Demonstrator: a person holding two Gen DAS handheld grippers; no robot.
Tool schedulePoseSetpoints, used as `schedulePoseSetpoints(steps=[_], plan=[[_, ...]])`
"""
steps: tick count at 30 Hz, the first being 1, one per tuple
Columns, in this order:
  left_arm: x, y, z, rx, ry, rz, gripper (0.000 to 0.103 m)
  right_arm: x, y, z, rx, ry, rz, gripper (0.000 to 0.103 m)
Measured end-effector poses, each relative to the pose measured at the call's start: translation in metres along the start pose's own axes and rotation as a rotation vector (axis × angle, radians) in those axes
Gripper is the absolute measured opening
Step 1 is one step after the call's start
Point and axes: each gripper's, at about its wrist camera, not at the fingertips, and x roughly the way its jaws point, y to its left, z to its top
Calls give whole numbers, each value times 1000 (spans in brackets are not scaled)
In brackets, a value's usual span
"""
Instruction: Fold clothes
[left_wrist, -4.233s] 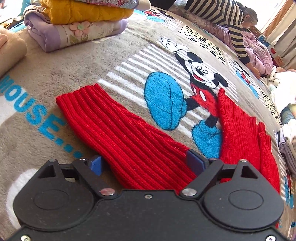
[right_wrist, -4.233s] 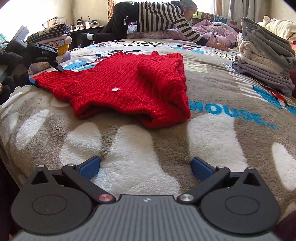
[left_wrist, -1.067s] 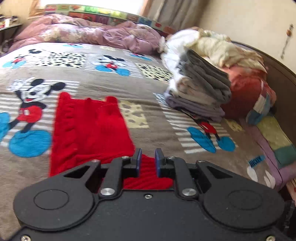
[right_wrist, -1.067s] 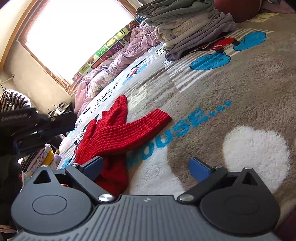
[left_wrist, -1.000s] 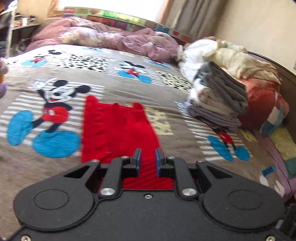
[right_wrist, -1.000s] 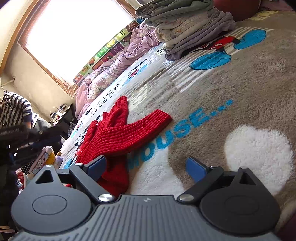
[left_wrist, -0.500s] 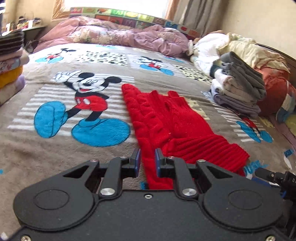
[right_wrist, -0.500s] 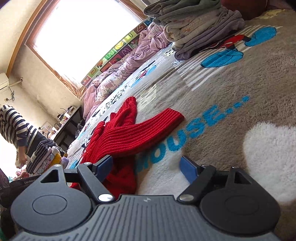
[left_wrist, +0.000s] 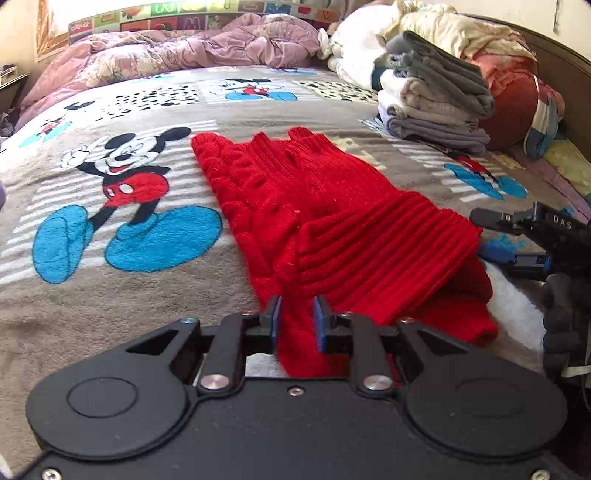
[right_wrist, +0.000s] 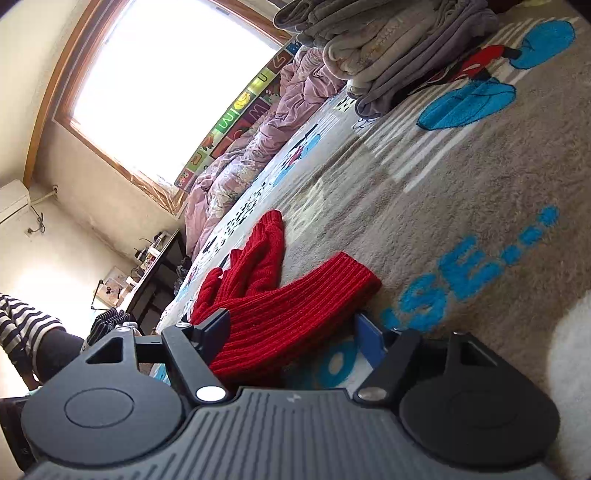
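Red sweater (left_wrist: 332, 221) is laid part-folded on the Mickey Mouse blanket (left_wrist: 110, 295). Its near edge is pinched between the closed-in fingers of the left gripper (left_wrist: 295, 325). Right gripper (right_wrist: 291, 332) is spread wide around the ribbed sleeve, not clamped. "DAS" is legible on the right gripper's body; "SE..." is read on the blanket.

Sweater (left_wrist: 332, 221): solid red, ribbed and cable knit. Blanket (left_wrist: 110, 314): grey-brown, printed with a cartoon mouse in black, white, red and blue, white stripes, blue lettering. Quilt (left_wrist: 184, 51): mauve, floral. Folded stack (left_wrist: 436, 96): grey, cream, lilac. Gripper fingers (left_wrist: 274, 322): black with blue pads. Sleeve (right_wrist: 22, 328): black-and-white stripes.
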Motion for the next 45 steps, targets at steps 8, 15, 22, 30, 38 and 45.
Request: schedulePoseSetpoints(steps=[8, 15, 22, 30, 38, 45], plan=[[-16, 18, 10, -186, -129, -45, 17, -5, -5, 3, 82, 5, 55, 71], [8, -10, 4, -54, 16, -85, 17, -1, -2, 2, 82, 39, 62, 70], [-6, -8, -1, -30, -66, -103, 18, 1, -1, 0, 69, 53, 41, 59], [2, -1, -15, -88, 1, -152, 18, -4, -6, -3, 114, 39, 27, 53], [-30, 29, -20, -176, -82, -135, 24, -3, -1, -17, 248, 67, 58, 53], [-26, 18, -23, -127, -62, -160, 24, 11, 6, -13, 287, 23, 57, 21]])
